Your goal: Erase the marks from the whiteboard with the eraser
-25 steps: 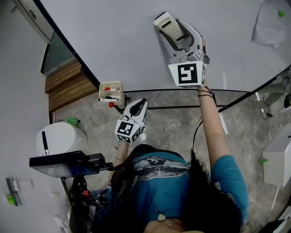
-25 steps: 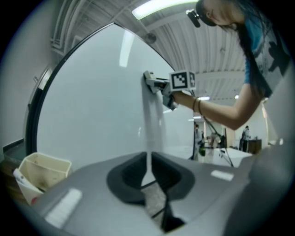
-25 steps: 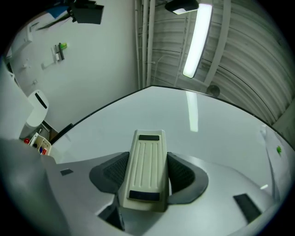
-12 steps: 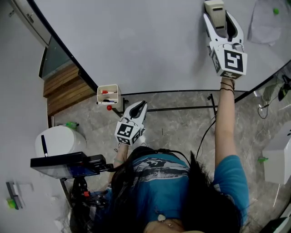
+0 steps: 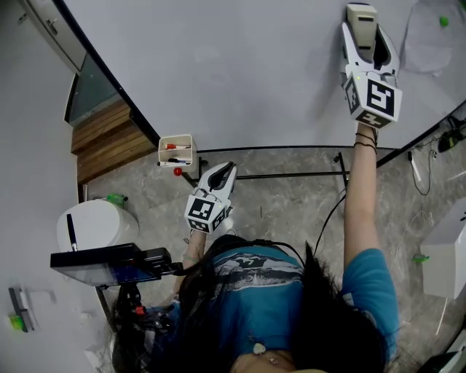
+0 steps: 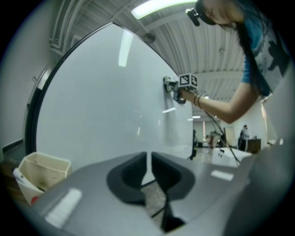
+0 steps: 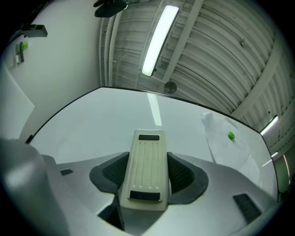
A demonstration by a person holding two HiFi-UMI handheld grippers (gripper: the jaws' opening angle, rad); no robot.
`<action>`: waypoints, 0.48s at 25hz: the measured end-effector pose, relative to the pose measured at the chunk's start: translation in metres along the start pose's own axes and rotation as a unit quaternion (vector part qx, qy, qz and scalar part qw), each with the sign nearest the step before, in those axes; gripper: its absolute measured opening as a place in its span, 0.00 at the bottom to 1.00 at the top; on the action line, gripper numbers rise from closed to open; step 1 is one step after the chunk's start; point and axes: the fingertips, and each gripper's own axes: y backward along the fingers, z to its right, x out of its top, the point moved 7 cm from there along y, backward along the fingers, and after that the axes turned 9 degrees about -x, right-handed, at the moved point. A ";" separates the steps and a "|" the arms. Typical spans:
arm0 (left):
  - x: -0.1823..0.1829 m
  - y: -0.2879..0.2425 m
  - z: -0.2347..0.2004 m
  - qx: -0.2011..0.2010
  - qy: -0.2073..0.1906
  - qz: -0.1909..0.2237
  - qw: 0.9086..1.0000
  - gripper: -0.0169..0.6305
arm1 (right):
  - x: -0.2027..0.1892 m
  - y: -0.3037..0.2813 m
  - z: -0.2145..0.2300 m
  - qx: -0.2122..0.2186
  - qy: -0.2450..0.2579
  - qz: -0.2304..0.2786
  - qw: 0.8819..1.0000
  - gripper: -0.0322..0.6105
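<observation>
The whiteboard point(image 5: 218, 65) fills the upper head view, and I see no marks on it. High at its right, my right gripper point(image 5: 362, 33) is shut on a cream eraser point(image 5: 361, 16) and holds it against the board. In the right gripper view the eraser point(image 7: 146, 156) sits lengthwise between the jaws of the right gripper point(image 7: 148, 171), over the plain white whiteboard point(image 7: 83, 129). My left gripper point(image 5: 224, 172) hangs low below the board's bottom edge, shut and holding nothing. In its own view the left gripper point(image 6: 149, 159) points at the board point(image 6: 101, 106), with the right gripper point(image 6: 177, 90) higher up.
A cream box point(image 5: 177, 151) with markers hangs at the board's lower edge, left of my left gripper. A paper sheet point(image 5: 433, 40) with a green magnet point(image 5: 441, 20) is on the board's right end. The stand's black rail point(image 5: 291, 173), a white bin point(image 5: 95, 222) and a black device point(image 5: 109, 264) are below.
My right gripper has carried the eraser across the board from the middle to the upper right. The left gripper has stayed where it was.
</observation>
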 end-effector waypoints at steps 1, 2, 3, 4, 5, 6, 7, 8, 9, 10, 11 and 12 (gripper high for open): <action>-0.001 0.001 -0.001 0.002 0.001 0.000 1.000 0.07 | -0.001 0.001 -0.003 0.001 -0.007 0.000 1.000 0.46; -0.001 0.003 -0.002 0.005 0.002 0.000 1.000 0.07 | -0.001 0.002 -0.007 0.002 -0.010 -0.001 1.000 0.46; -0.002 0.004 -0.003 0.007 0.003 0.000 1.000 0.07 | -0.001 0.003 -0.013 0.004 -0.011 -0.001 1.000 0.46; -0.002 0.005 -0.004 0.009 0.004 0.000 1.000 0.07 | -0.001 0.005 -0.021 0.007 -0.011 -0.002 1.000 0.46; -0.002 0.005 -0.005 0.011 0.005 0.001 1.000 0.07 | -0.001 0.007 -0.030 0.010 -0.010 -0.002 1.000 0.46; -0.001 0.005 -0.006 0.012 0.005 0.001 1.000 0.07 | -0.001 0.009 -0.040 0.014 -0.009 -0.002 1.000 0.46; -0.001 0.005 -0.006 0.012 0.005 0.001 1.000 0.07 | -0.001 0.012 -0.051 0.017 -0.006 0.000 1.000 0.46; -0.001 0.005 -0.006 0.011 0.005 0.002 1.000 0.07 | -0.001 0.015 -0.062 0.023 0.002 0.004 1.000 0.46; 0.000 0.004 -0.005 0.010 0.005 0.002 1.000 0.07 | -0.002 0.018 -0.074 0.034 0.015 0.010 0.999 0.46; 0.000 0.004 -0.005 0.009 0.004 0.001 1.000 0.07 | -0.003 0.022 -0.086 0.047 0.030 0.016 0.998 0.46; 0.000 0.004 -0.004 0.008 0.004 0.000 1.000 0.07 | -0.004 0.026 -0.098 0.059 0.044 0.017 0.997 0.46; -0.001 0.004 -0.003 0.007 0.004 -0.001 1.000 0.07 | -0.005 0.029 -0.110 0.071 0.056 0.017 0.996 0.46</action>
